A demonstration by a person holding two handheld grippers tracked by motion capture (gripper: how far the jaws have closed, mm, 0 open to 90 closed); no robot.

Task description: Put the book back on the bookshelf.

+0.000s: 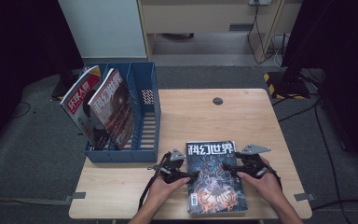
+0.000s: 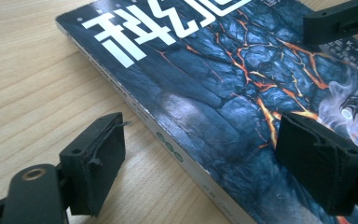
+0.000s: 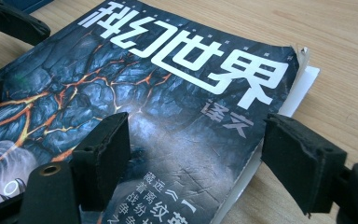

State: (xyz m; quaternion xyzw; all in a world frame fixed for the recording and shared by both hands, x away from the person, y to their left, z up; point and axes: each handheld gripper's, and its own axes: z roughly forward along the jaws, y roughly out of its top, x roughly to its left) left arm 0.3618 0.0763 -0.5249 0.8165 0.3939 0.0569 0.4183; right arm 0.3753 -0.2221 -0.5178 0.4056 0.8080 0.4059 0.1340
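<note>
Dark lava-patterned magazine (image 1: 216,176) flanked by two grippers, low centre of the high view.
Left gripper (image 1: 184,175) and right gripper (image 1: 229,170) are held wide open astride its opposite edges; nothing is gripped.

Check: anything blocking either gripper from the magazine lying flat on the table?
Nothing visible. The left gripper has open jaws straddling the spine edge of the magazine; the right gripper is open astride the opposite page edge. Only bare table lies around it.

Left black two-jaw hand-held gripper (image 1: 182,174): jaws spread wide, pointing right, held low.
Right black two-jaw hand-held gripper (image 1: 227,168): jaws spread wide, pointing left.
Forearms: angled inward from the bottom edge.
</note>
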